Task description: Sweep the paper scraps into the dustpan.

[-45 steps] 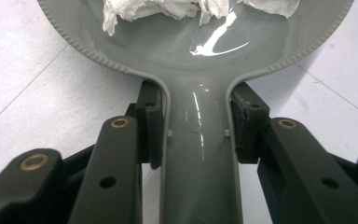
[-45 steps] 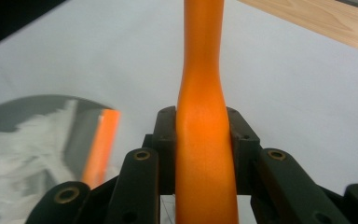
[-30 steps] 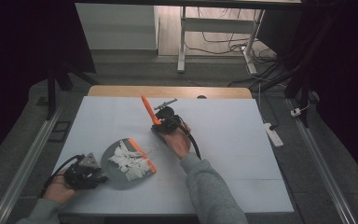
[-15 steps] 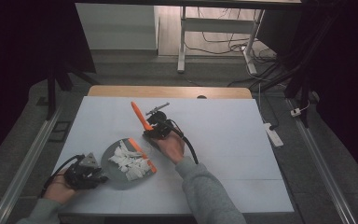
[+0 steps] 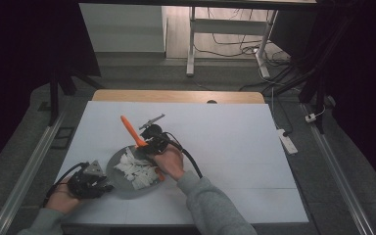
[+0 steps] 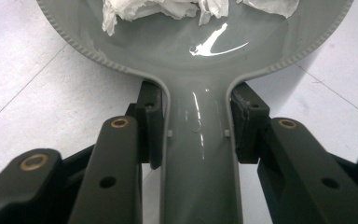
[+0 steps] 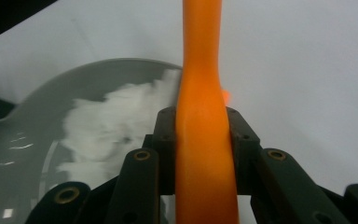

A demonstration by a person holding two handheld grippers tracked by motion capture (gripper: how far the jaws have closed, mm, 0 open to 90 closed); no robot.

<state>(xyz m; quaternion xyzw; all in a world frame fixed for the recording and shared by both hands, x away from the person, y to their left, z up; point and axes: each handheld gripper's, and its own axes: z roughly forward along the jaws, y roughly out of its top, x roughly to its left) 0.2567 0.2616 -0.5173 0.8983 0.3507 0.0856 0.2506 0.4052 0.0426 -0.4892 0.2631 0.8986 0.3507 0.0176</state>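
A grey pan (image 5: 120, 183) rests on the white table near its front left, with torn white paper (image 5: 136, 169) piled in it. My left gripper (image 5: 98, 182) is shut on the pan's handle (image 6: 200, 158), a pad pressing each side. My right gripper (image 5: 146, 146) hovers over the pan's far right rim, shut on a long orange utensil (image 5: 129, 128) that points up and away to the left. In the right gripper view the orange utensil (image 7: 201, 154) runs straight up between the jaws, with the pan (image 7: 37, 116) and paper (image 7: 107, 130) to its left. A second orange piece (image 5: 160, 176) peeks out beside the right hand.
The white table cover (image 5: 240, 147) stretches wide to the right and back. A wooden table edge (image 5: 176, 95) runs along the far side. On the floor lie a power strip (image 5: 287, 139) at the right and a metal rail (image 5: 29, 166) at the left.
My right gripper has carried the orange utensil left and nearer, from the table's middle to the pan's far rim. The left gripper and pan have stayed put.
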